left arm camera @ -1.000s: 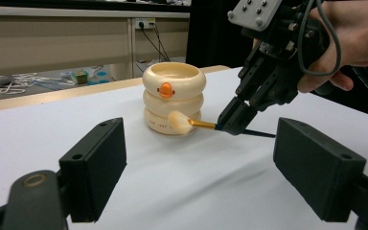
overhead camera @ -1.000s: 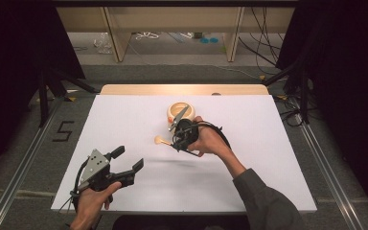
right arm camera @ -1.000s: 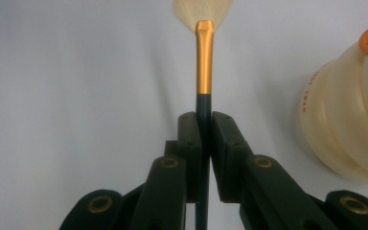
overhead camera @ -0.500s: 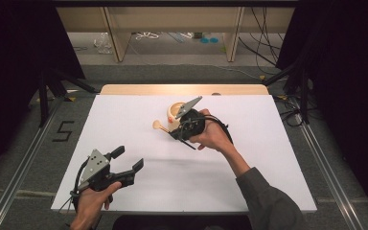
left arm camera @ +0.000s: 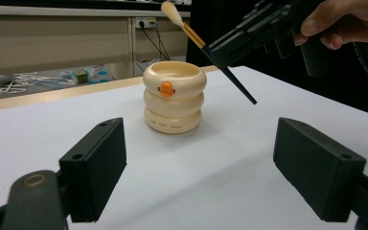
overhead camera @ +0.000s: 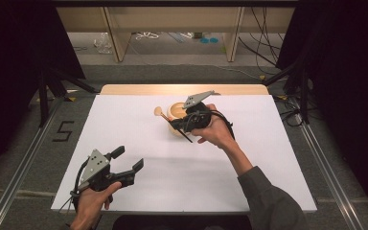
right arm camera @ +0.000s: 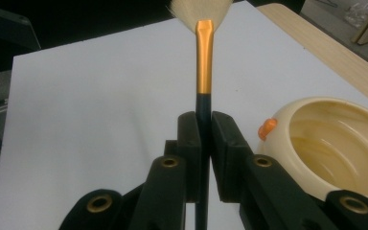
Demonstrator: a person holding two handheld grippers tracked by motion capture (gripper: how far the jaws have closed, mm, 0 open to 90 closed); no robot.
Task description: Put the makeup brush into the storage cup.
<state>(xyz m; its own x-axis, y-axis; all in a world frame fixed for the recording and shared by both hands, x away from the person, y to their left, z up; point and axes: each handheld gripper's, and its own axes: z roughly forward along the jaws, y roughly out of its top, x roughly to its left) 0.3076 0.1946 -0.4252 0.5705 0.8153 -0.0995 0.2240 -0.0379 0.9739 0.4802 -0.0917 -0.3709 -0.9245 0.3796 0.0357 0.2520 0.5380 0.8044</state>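
Right tongs (right arm camera: 204, 143) clamped on brush (right arm camera: 203, 57) handle, held tilted above worktop (overhead camera: 139, 120) beside duck-face cup (left arm camera: 174, 98), bristles up, probably to drop it handle-first into cup; left tongs (overhead camera: 124, 160) apart, idle near front edge.

Table (overhead camera: 139, 143): white top, wooden far edge | on it: cream ringed cup (left arm camera: 174, 99), standing upright mid-table
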